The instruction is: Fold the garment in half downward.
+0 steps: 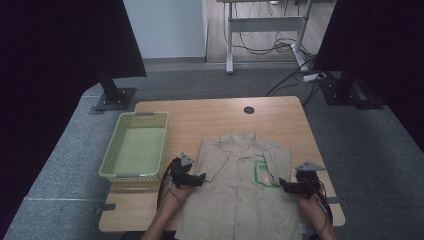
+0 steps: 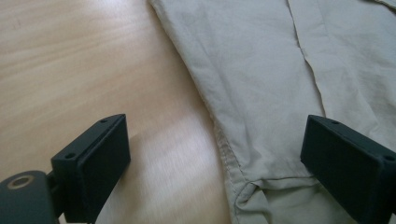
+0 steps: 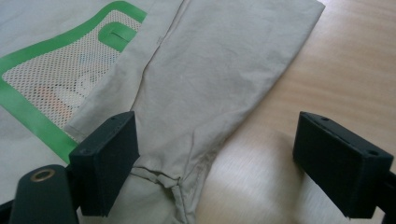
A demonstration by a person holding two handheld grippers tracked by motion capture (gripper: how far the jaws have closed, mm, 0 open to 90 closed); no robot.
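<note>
Beige shirt (image 1: 235, 185) spread flat at the table's (image 1: 210, 112) near edge, a wide-jawed left gripper (image 1: 200, 177) and right gripper (image 1: 283, 184) poised at its two sides, gripping nothing.

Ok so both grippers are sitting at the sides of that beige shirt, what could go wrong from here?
1. The left gripper stands open across the shirt edge by a folded-in sleeve; closing there may catch one layer only, so the fold could slip open.
2. The right gripper straddles the other sleeve; uneven grips might skew the shirt.
3. The shirt's hem seems to overhang the table edge, so a pull toward the person could drag it off.
</note>
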